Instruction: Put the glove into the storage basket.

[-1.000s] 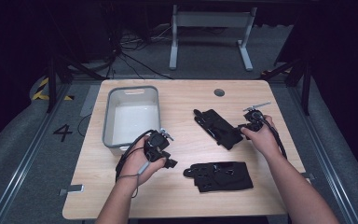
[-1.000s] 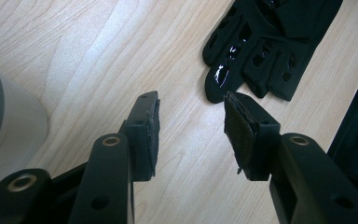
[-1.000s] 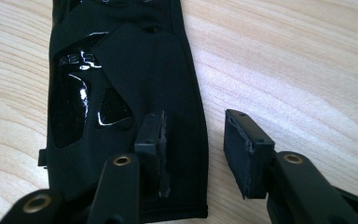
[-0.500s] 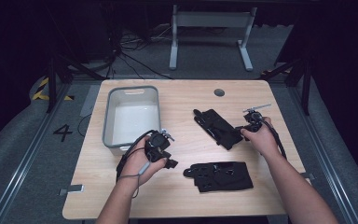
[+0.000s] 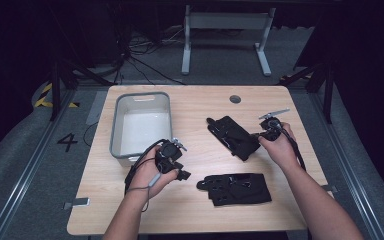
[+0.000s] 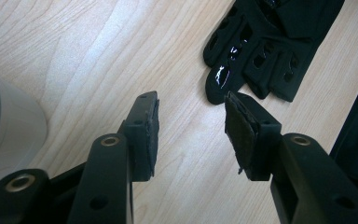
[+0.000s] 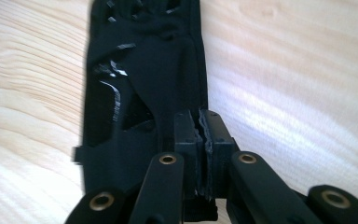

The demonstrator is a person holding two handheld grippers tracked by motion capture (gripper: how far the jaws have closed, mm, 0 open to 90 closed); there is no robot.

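We are clamping the right gripper (image 7: 200, 140) on the near edge of the far glove (image 7: 140, 93), its jaws pressed together with the black fabric pinched between them. From above, that gripper (image 5: 260, 135) is meeting the glove (image 5: 232, 136) at its right end, right of the desk's middle; compared with a second ago it is sitting slightly closer in on the cuff, while the glove itself is lying where it lay, not yet lifted. So the grip looks made, and we are judging the pick-up to be the step at hand.

Our left gripper (image 6: 191, 126) is hanging released, jaws wide apart over bare wood, with the near glove's (image 6: 270, 51) fingers just beyond its tips. In the high view it (image 5: 175, 165) is hovering beside the grey bin (image 5: 117, 125), having barely shifted, and the near glove (image 5: 236, 188) is resting flat to its right, apart from it.

The desk (image 5: 200, 107) is otherwise carrying nothing that matters here.
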